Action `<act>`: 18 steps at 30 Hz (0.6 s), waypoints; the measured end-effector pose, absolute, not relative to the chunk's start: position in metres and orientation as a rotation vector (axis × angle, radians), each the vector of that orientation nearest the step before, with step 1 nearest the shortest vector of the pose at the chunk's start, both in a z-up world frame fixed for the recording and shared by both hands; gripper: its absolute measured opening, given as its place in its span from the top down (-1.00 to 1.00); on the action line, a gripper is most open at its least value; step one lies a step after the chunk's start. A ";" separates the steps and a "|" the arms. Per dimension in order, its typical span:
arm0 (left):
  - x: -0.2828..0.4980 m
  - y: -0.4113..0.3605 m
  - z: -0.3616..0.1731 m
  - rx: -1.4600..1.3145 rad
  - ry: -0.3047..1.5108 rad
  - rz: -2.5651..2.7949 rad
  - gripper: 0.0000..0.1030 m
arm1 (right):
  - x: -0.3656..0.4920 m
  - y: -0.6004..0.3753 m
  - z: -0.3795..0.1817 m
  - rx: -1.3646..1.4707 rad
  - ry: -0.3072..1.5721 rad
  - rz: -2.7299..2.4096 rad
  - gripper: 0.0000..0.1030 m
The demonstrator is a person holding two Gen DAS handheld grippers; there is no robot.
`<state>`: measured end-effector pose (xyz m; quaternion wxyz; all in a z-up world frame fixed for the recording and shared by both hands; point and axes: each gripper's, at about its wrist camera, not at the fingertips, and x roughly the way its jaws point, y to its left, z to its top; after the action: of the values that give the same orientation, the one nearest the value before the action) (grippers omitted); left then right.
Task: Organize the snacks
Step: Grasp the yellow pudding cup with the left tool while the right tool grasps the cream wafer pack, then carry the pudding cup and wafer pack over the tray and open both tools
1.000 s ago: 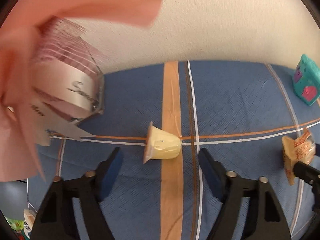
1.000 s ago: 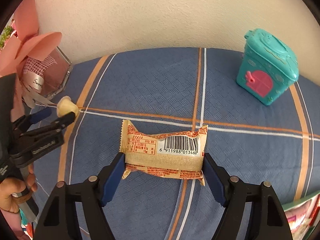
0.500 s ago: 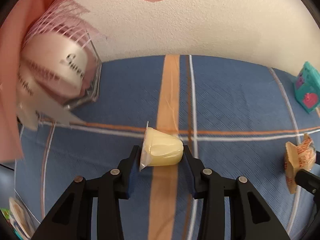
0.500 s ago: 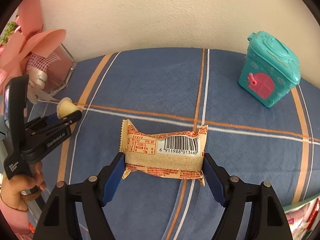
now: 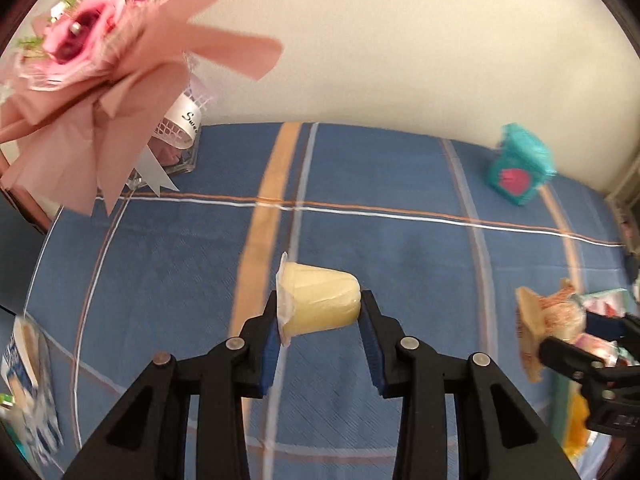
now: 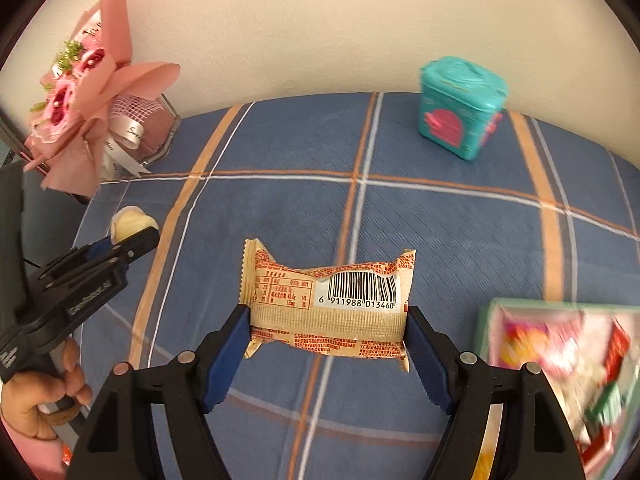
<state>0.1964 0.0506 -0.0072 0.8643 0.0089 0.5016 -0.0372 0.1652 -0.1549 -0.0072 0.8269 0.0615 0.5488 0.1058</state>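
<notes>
My left gripper (image 5: 320, 312) is shut on a pale yellow jelly cup (image 5: 318, 300), which lies on its side and is held above the blue plaid tablecloth (image 5: 400, 256). It also shows in the right wrist view (image 6: 130, 222) at the left. My right gripper (image 6: 326, 336) is shut on a beige snack packet with a barcode (image 6: 328, 300), lifted off the cloth. The packet also shows in the left wrist view (image 5: 544, 320) at the right. A green tray of mixed snacks (image 6: 560, 360) lies at the lower right.
A pink bouquet in a glass vase (image 5: 100, 80) stands at the back left near the wall. A teal house-shaped tin (image 6: 460, 108) stands at the back right. A blue and white packet (image 5: 28, 368) lies at the table's left edge.
My left gripper closed on the jelly cup and lifted it. Both grippers rose and pulled back with their loads, and the snack tray came into view at the right.
</notes>
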 end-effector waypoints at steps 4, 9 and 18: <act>0.161 0.027 0.015 -0.042 1.035 -0.104 0.26 | 0.131 -0.173 0.005 0.146 1.146 0.210 -0.52; 0.120 -0.003 0.032 -0.082 1.007 -0.136 0.26 | 0.091 -0.194 0.016 0.133 1.113 0.177 -0.52; 0.066 -0.056 0.044 -0.136 0.993 -0.178 0.26 | 0.033 -0.236 0.029 0.123 1.031 0.105 -0.52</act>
<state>0.0661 -0.0562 0.0440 0.8733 -0.0652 0.4752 -0.0854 0.0331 -0.2364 0.0290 0.8669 0.0589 0.4924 0.0501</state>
